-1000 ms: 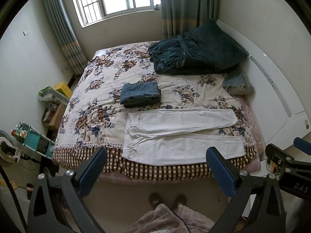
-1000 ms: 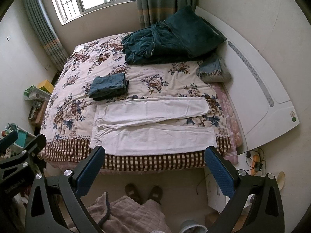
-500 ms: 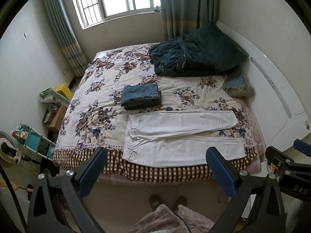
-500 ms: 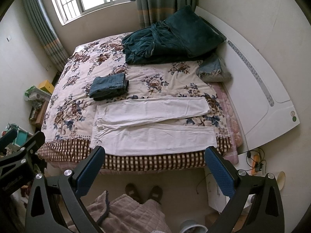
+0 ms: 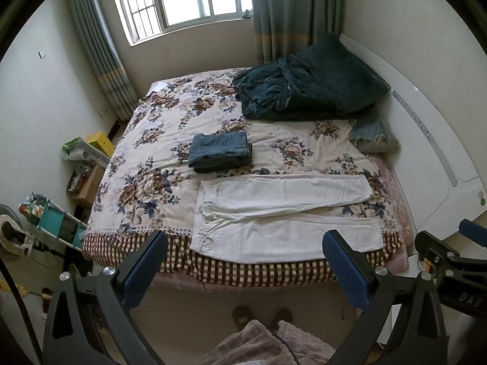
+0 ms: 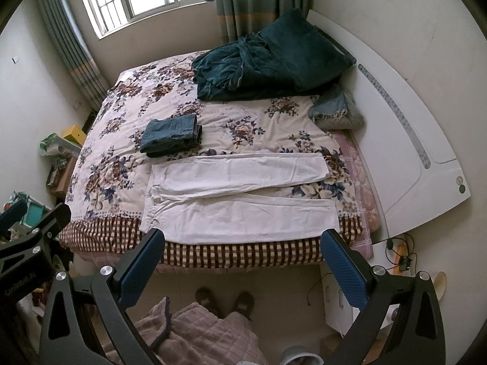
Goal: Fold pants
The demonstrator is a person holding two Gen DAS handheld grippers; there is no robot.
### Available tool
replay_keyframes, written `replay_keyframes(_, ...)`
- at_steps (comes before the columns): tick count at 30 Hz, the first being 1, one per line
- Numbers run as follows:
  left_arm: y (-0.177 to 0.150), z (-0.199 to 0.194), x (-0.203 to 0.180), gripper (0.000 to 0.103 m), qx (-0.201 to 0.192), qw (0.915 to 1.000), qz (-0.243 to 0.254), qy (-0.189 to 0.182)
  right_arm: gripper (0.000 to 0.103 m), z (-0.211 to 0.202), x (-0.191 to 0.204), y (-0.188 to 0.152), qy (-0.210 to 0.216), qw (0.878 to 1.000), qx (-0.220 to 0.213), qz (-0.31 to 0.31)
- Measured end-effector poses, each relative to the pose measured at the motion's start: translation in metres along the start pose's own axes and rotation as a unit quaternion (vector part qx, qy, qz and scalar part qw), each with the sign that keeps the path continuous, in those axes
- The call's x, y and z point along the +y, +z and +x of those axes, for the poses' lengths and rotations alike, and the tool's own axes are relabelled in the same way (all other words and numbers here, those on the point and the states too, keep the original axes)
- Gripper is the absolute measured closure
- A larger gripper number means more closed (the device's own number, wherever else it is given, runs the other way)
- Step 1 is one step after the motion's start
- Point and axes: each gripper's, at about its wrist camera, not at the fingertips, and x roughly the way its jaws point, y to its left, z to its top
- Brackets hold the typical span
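- Pants (image 5: 283, 213): white, spread flat along the near edge of the bed (image 5: 146, 200), waistband to the left, both legs running right. The legs lie apart, with a strip of floral cover showing between them toward the hems. No fold has been made.
- Left gripper (image 5: 243, 261): jaws wide, nothing between them, held above the floor short of the bed. It is well apart from the cloth.
- Right gripper (image 6: 243, 261): jaws wide and empty, likewise held off the bed edge, pointing at the near leg.
- Jeans (image 5: 220, 152): a folded stack just beyond the far leg, near the waistband. Risk: carrying a leg or the waistband across too far can push into or drag the stack.
- Blanket (image 5: 307, 91): dark green heap at the far right of the bed, well apart from the work area. Low risk.
- Risk, edge slip: the near leg lies on the checked border at the bed edge. A pull toward the person is likely to slide the whole garment off onto the floor.
- Risk, double grip: the cover under the pants is soft. Jaws pressed too deep will likely pinch the cover with the cloth and lift both.
- Risk, skewed fold: the legs are not parallel. Lifting one hem and one waist corner unevenly will probably leave the seams misaligned and crease the upper layer.
- Risk, single layer: a shallow pinch at the hem may catch only the top ply, so the leg opens as it is raised.
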Motion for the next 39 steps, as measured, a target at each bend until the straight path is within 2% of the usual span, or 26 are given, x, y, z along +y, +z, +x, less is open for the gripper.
replay_keyframes(5, -0.002, 0.017, -0.008, 0.000, -0.002, 0.9999, -0.007, 0.014, 0.000, 0.010, -0.006, 0.002, -0.007, 1.000, -0.001, 0.008)
replay_keyframes(9, -0.004, 0.035, -0.015, 0.000, -0.001, 0.9996, -0.017, 0.023, 0.000, 0.035, -0.022, 0.004, -0.013, 1.000, 0.003, 0.024)
replay_keyframes(14, -0.004, 0.066, -0.023, 0.000, -0.001, 0.9989, -0.030, 0.037, 0.000, 0.088, -0.048, 0.013, -0.013, 0.999, 0.013, 0.047)
replay_keyframes(19, 0.004, 0.114, -0.026, 0.000, 0.021, 0.9981, -0.034, 0.048, 0.000, 0.150, -0.058, 0.032, -0.040, 0.997, 0.023, 0.062)
replay_keyframes(26, 0.030, 0.204, -0.024, 0.000, 0.059, 0.9970, -0.019, 0.045, 0.000, 0.255, -0.060, 0.066, -0.084, 0.992, 0.046, 0.084)
replay_keyframes(31, 0.057, 0.278, -0.019, 0.000, 0.093, 0.9953, -0.003, 0.025, 0.000, 0.345, -0.054, 0.097, -0.119, 0.984, 0.067, 0.115)
replay_keyframes(35, 0.083, 0.348, -0.018, 0.000, 0.122, 0.9924, 0.013, 0.007, 0.000, 0.417, -0.047, 0.120, -0.129, 0.978, 0.088, 0.140)
replay_keyframes(39, 0.101, 0.418, -0.024, 0.000, 0.145, 0.9890, 0.027, 0.009, 0.000, 0.478, -0.043, 0.139, -0.134, 0.976, 0.089, 0.144)
